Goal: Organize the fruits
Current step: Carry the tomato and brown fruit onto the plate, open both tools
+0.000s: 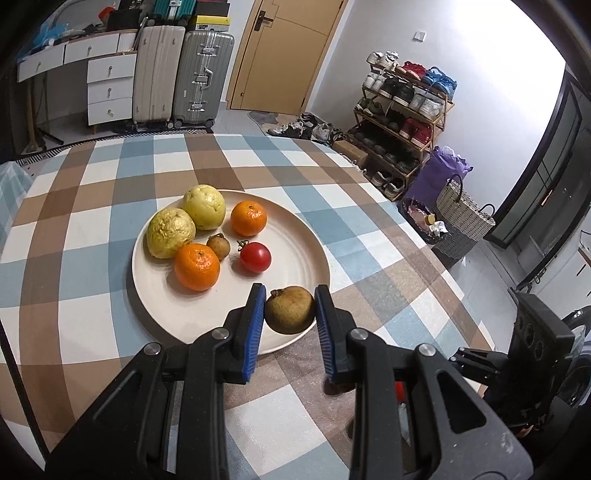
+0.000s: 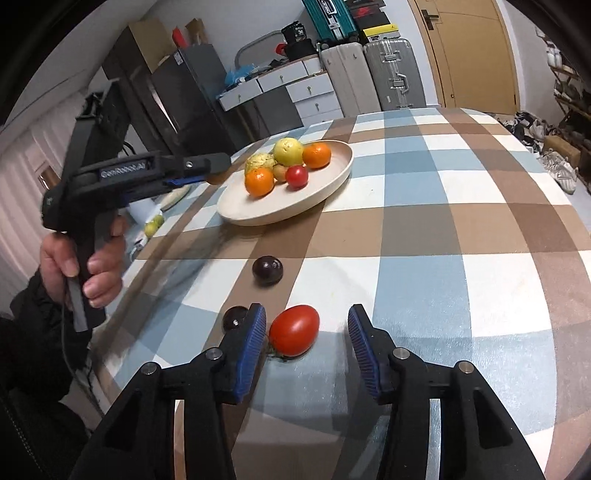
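Both wrist views look down along their jaws, close above the tabletop (image 1: 92,229); both share the plate (image 1: 295,258) (image 2: 332,173).

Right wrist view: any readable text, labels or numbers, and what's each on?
"GenRobot.AI": white letters along the side of the left tongs, slightly blurred.
"36": on a black box on the white dresser; the other print on it is too small.
Labels on the boxes above the suitcases: unreadable.

The left gripper (image 1: 290,308) has its jaws clamped on a brown fruit (image 1: 290,309) above the plate's (image 1: 295,236) near rim.
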The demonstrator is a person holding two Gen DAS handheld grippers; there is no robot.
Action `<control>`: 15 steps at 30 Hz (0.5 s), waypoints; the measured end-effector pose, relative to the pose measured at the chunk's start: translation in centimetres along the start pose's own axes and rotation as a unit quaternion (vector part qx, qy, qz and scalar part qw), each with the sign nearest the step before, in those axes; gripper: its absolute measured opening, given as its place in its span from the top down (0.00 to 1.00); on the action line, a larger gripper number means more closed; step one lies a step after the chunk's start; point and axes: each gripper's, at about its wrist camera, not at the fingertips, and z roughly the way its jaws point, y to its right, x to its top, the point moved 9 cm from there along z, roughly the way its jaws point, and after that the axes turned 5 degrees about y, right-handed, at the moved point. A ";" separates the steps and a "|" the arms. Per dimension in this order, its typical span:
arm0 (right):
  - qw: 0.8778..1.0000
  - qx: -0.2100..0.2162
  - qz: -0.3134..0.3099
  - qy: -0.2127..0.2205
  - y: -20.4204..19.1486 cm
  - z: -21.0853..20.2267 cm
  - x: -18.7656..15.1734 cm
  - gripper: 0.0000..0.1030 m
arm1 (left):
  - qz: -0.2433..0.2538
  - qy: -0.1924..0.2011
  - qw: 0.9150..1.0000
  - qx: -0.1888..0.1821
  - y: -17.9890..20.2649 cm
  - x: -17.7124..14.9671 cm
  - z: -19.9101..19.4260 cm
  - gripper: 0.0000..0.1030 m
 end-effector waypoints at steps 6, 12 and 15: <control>0.999 -0.004 -0.028 -0.030 -0.8 1.4 -0.6 0.71 | 0.006 0.008 1.000 0.006 -0.2 1.1 -0.2 0.76; 1.000 0.003 -0.018 -0.015 -0.3 1.3 1.0 0.72 | 0.013 0.007 1.000 0.007 -0.8 2.6 0.6 0.76; 1.000 0.014 -0.013 -0.001 -0.1 1.4 3.6 0.72 | 0.014 0.004 1.000 0.001 -0.8 3.7 1.4 0.76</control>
